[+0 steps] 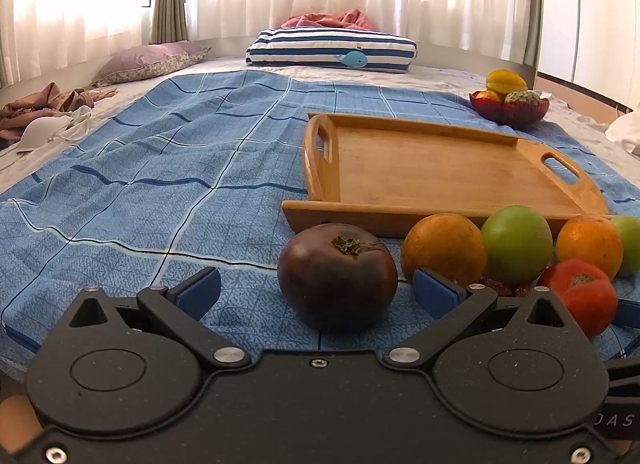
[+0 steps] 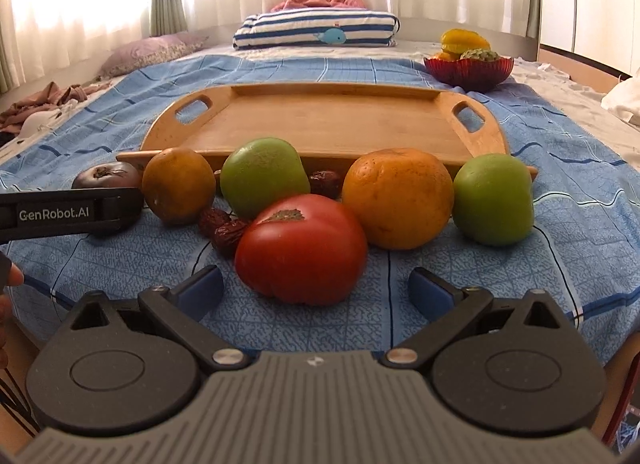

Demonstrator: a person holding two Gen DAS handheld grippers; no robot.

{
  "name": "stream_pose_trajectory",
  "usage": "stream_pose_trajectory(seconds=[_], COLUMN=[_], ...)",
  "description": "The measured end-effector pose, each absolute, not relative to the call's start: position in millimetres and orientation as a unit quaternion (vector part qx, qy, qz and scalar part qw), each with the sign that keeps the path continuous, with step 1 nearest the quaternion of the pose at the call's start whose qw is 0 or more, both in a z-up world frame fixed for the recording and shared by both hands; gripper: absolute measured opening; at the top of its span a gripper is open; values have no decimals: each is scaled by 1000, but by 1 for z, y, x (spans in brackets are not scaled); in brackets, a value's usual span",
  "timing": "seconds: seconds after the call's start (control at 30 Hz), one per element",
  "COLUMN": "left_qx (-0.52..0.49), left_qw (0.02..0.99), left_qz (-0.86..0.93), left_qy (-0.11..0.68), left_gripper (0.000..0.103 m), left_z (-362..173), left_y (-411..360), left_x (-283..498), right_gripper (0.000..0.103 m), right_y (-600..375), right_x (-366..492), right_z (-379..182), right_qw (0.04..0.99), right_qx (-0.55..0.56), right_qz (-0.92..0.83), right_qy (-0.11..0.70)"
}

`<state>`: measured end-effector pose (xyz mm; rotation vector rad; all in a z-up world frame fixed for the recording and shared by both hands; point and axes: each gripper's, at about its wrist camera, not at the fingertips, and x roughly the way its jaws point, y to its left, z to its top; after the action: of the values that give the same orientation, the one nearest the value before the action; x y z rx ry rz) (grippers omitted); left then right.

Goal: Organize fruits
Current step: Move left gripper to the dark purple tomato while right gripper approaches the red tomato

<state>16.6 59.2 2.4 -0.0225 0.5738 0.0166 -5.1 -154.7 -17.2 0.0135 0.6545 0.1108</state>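
Blue pads: both grippers carry blue fingertips on black linkages, low over the near edge of the bed.
Left gripper: level, pointing along the bed, fingers spread wide; its black body shows at the left of the right wrist view.
Dark fruit: purple-brown with a dried calyx, on the blue cloth between the left fingers, touching neither.
Right gripper: level, fingers spread wide.
Tomato: red, on the cloth just ahead of the gap between the right fingers, nearer the left fingertip, untouched.
Hand: a fingertip shows at the left edge of the right wrist view.
Dates: two small wrinkled dark red ones touching the tomato's left side; a third behind it.
Row behind: orange, green apple, second orange, second apple, left to right, close together and against the tray's near rim.
Tray: wooden, two cut-out handles, bare inside, lying on the cloth past the fruit row.
Bowl: red, ribbed, near the cloth's far right corner, holding a yellow starfruit and a bumpy green fruit.
Far end: striped pillow with a whale, pink cloth behind it, purple pillow to the left, pale curtains beyond.
Left edge: crumpled brown clothes and a white item.
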Motion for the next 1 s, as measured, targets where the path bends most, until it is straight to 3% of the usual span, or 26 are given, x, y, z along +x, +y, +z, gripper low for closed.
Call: stream_pose_trajectory(seconds=[0.6,1.0], left_qx=[1,15], left_qw=[963,962], left_qz=[-4,-5], left_qy=[270,274], left_gripper=[84,77], left_z=[2,0], left_y=[56,52], left_x=[13,18], right_gripper=[103,82], right_y=[-154,-154], right_x=[-11,-12], right_z=[-13,-5], right_qw=[955,958], right_qx=[11,22], right_qz=[62,47], right_qy=[291,283])
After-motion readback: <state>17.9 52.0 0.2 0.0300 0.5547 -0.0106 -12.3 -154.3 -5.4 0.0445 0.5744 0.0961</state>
